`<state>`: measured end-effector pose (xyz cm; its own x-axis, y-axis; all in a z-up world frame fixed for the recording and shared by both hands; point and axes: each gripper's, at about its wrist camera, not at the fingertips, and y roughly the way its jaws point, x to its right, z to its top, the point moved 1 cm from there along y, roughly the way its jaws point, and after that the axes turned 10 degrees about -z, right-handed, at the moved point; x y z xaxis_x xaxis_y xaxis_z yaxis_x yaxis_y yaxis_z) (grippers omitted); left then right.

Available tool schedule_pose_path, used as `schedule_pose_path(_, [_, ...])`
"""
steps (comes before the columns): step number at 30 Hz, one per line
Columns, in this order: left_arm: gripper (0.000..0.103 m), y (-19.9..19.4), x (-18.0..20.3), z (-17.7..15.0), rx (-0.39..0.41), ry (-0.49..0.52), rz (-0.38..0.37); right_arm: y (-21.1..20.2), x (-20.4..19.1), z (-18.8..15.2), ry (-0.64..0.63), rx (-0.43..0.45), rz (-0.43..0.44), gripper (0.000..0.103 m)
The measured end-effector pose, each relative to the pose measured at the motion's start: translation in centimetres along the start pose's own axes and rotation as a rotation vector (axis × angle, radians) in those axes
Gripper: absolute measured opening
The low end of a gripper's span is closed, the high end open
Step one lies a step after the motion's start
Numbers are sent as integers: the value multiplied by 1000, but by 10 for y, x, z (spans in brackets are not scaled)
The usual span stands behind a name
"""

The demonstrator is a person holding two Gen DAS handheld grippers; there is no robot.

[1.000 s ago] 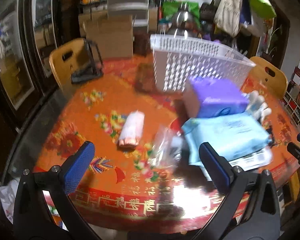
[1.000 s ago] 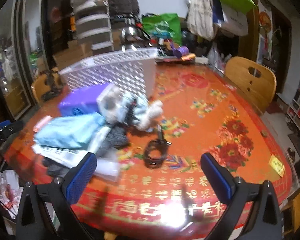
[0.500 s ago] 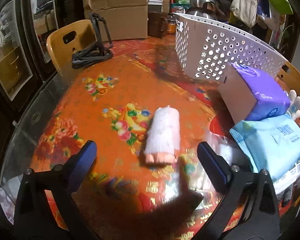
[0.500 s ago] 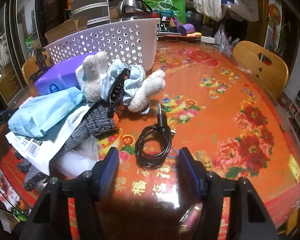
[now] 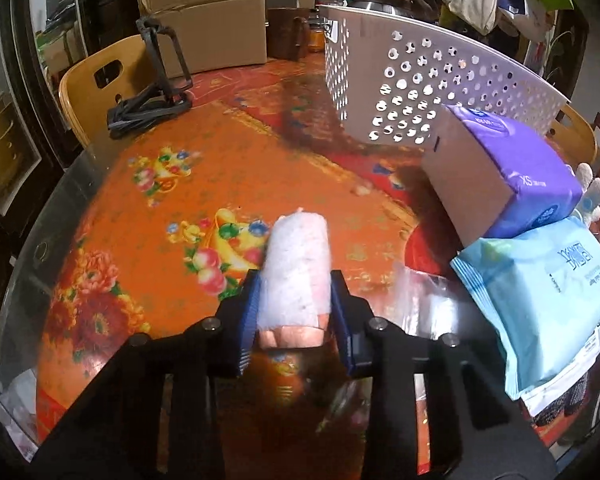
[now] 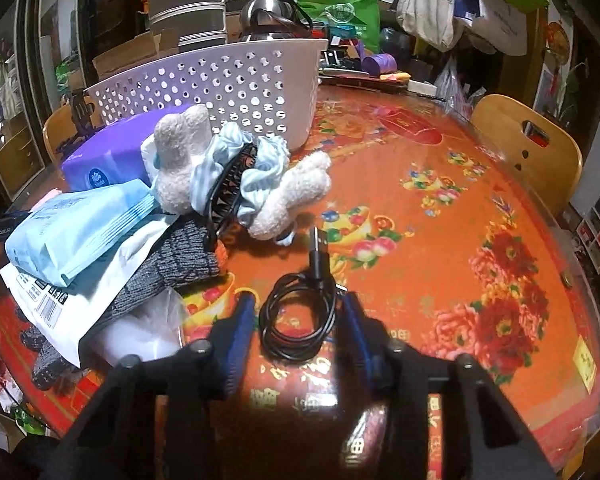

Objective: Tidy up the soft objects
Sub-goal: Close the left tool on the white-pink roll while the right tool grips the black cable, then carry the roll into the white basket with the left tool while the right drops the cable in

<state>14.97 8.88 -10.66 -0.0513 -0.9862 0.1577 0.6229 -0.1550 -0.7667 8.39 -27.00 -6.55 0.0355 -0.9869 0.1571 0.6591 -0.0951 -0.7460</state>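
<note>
The left gripper [image 5: 295, 304] has its fingers pressed on both sides of a rolled pink towel [image 5: 296, 276] lying on the table [image 5: 172, 216]. The right gripper [image 6: 298, 322] stands narrowly open around a coiled black cable [image 6: 300, 316], beside the white basket [image 6: 236, 80].

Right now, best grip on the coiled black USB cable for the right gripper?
Grip across the bundled loops of the coiled black USB cable, approaching from the near side; the right gripper already straddles them. Avoid the plug, which sticks out away from the coil.
</note>
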Motion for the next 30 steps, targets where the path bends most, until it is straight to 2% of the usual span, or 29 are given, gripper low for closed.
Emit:
schedule_pose_path(9, [30, -9, -4, -4, 35, -23, -25, 0, 2, 4, -2, -5, 34, 38])
schedule_pose_path(20, [30, -27, 5, -2, 84, -18, -16, -10, 15, 11, 30, 43, 45, 38])
schedule_pose_path(26, [30, -47, 9, 16, 117, -36, -9, -21, 32, 30, 60, 92, 29, 38])
schedule_pose_path(30, [30, -71, 17, 42, 178, -27, -16, -32, 41, 56, 56, 149, 39, 38])
